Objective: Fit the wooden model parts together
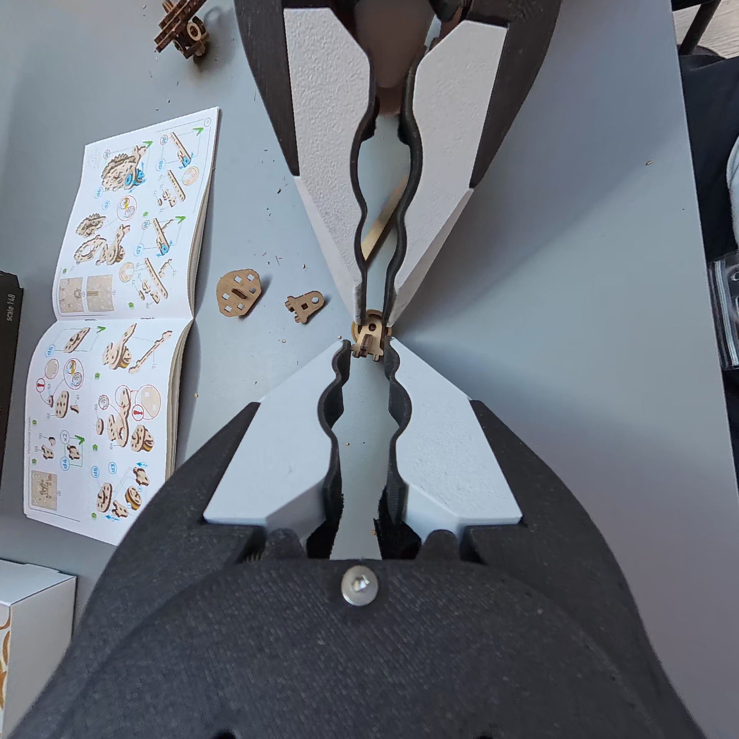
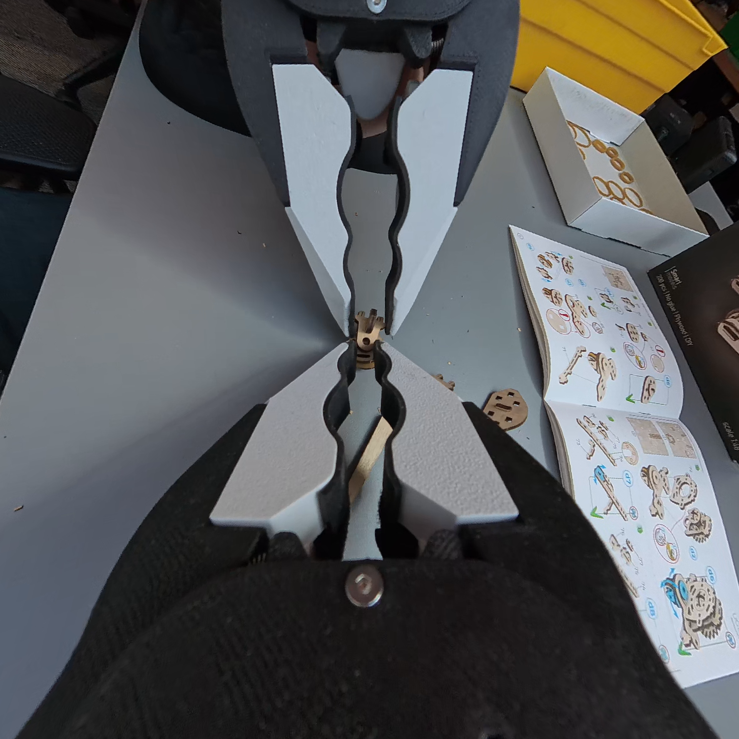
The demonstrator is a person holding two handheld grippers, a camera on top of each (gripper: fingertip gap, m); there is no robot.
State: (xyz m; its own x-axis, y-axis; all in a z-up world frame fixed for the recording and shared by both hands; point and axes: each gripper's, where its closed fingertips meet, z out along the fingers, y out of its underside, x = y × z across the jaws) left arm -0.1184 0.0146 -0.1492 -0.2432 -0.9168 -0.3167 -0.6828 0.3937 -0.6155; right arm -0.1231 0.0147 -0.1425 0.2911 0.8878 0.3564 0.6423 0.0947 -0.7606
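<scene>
grey tabletop [image 1: 560,360] is seen under everything in both views, dusted with small wood crumbs. only the right wrist view takes in a yellow bin [image 2: 612,44] past the far edge, and a white open box [image 2: 608,160] with ring-shaped cut-outs inside. a black box [image 2: 696,332] lies beside the open instruction booklet [image 2: 624,460] in that view; in the left wrist view the black box is cut to a sliver at the frame edge, and a white box corner [image 1: 32,624] is seen low on the left.

the booklet lies flat and open, its pages filled with assembly diagrams. only the left wrist view shows a dark, partly built wooden assembly [image 1: 182,30] at the top of the table.

the left gripper [image 1: 366,347] and right gripper [image 2: 364,358] are met tip to tip over the table. the left gripper is closed almost fully and pinches a small wooden bracket [image 1: 367,340]; the right gripper, likewise nearly closed, pinches a round wooden disc piece [image 2: 364,362]. the two pieces are held touching each other at the fingertips; whether they are fully seated cannot be told.

a perforated wooden plate [image 1: 238,292] and a spare small bracket [image 1: 304,306] lie loose between booklet and grippers. a flat wooden stick [image 2: 370,460] lies on the table below the right gripper's fingers, seen through the gap between them.
</scene>
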